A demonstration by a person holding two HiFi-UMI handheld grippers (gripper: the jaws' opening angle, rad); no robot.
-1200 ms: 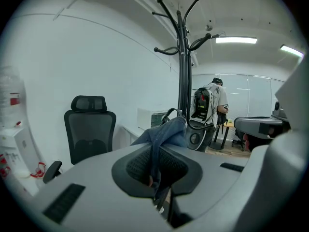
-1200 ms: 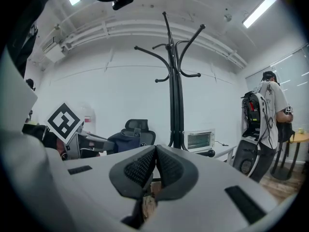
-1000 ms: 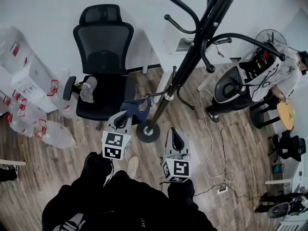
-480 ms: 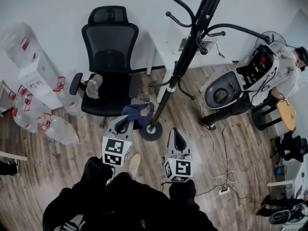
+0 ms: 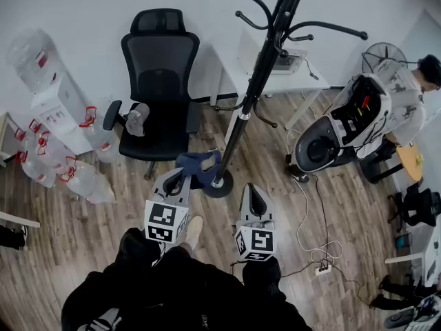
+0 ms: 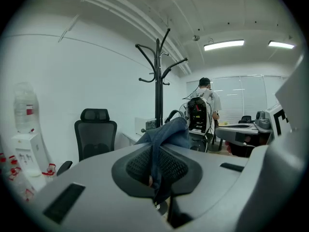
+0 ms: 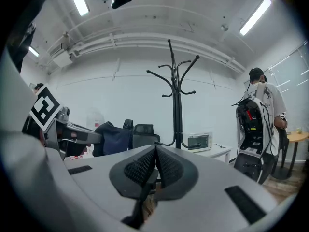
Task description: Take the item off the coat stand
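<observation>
Left gripper (image 6: 155, 167) is clamping the denim item (image 6: 170, 133) by a fold so it hangs clear of the coat stand (image 5: 255, 81); right gripper (image 7: 155, 164) is idling, jaws together, empty

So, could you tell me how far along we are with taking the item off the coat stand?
Done: the blue cloth is off the coat stand, whose hooks look bare. In hand: the left gripper is shut on the cloth. The right gripper is shut and empty. Left: probably only setting the cloth down somewhere.
</observation>
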